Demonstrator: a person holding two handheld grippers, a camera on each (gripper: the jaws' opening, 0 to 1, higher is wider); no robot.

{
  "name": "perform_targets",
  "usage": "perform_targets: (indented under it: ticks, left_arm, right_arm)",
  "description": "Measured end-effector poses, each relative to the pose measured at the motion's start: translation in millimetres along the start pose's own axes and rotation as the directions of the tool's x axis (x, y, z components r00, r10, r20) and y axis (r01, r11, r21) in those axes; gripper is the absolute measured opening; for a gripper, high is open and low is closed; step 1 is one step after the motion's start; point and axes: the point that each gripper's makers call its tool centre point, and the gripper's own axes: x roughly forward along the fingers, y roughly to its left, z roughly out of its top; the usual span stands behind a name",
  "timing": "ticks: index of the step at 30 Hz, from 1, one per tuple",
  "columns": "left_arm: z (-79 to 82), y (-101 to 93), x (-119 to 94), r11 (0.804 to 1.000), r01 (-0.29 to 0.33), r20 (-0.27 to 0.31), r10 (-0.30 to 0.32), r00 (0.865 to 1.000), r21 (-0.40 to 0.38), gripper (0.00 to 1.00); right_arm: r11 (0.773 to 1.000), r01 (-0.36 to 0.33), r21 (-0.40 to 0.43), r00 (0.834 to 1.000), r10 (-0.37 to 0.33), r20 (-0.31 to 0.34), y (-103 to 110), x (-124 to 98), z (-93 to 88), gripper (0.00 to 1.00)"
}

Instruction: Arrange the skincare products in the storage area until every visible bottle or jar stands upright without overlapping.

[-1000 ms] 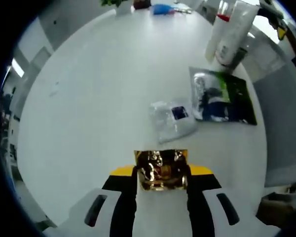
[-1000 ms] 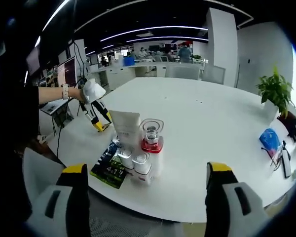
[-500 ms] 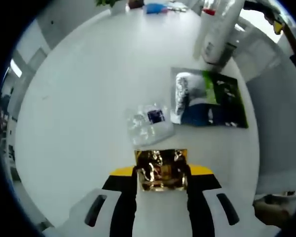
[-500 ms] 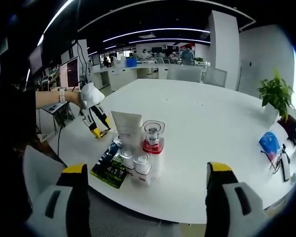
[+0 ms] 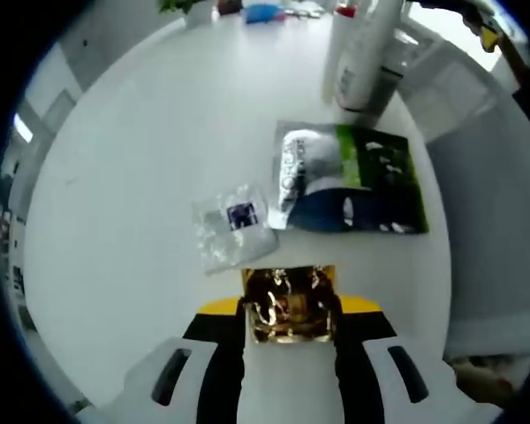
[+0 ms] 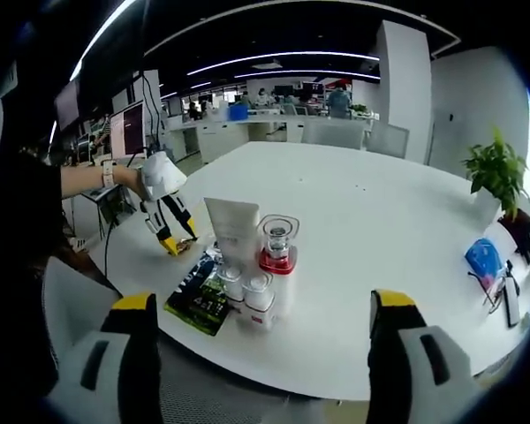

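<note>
Two sachets lie flat on the white bench [image 5: 141,150]: a clear one [image 5: 232,226] just beside a green-and-blue one [image 5: 349,178]. The left hand-held gripper [image 5: 290,305] is clenched on a gold foil sachet [image 5: 288,303]. The right hand-held gripper [image 6: 256,331] hangs released near the upright bottles [image 6: 247,274].

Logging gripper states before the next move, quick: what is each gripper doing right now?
Left gripper: shut on a crinkled gold foil sachet.
Right gripper: open, holding nothing, jaws wide apart.
</note>
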Motion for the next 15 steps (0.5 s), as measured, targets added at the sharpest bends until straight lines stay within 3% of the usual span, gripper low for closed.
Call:
perform_targets:
  ticks: [15]
  left_arm:
    - [3.6,-17.5,12,1.000,0.004,-0.002,-0.004,1.000,0.009,0.36]
  right_arm:
    - [1.000,0.010,0.015,1.000,-0.010,-0.002,-1,-3,-4.9,1.00]
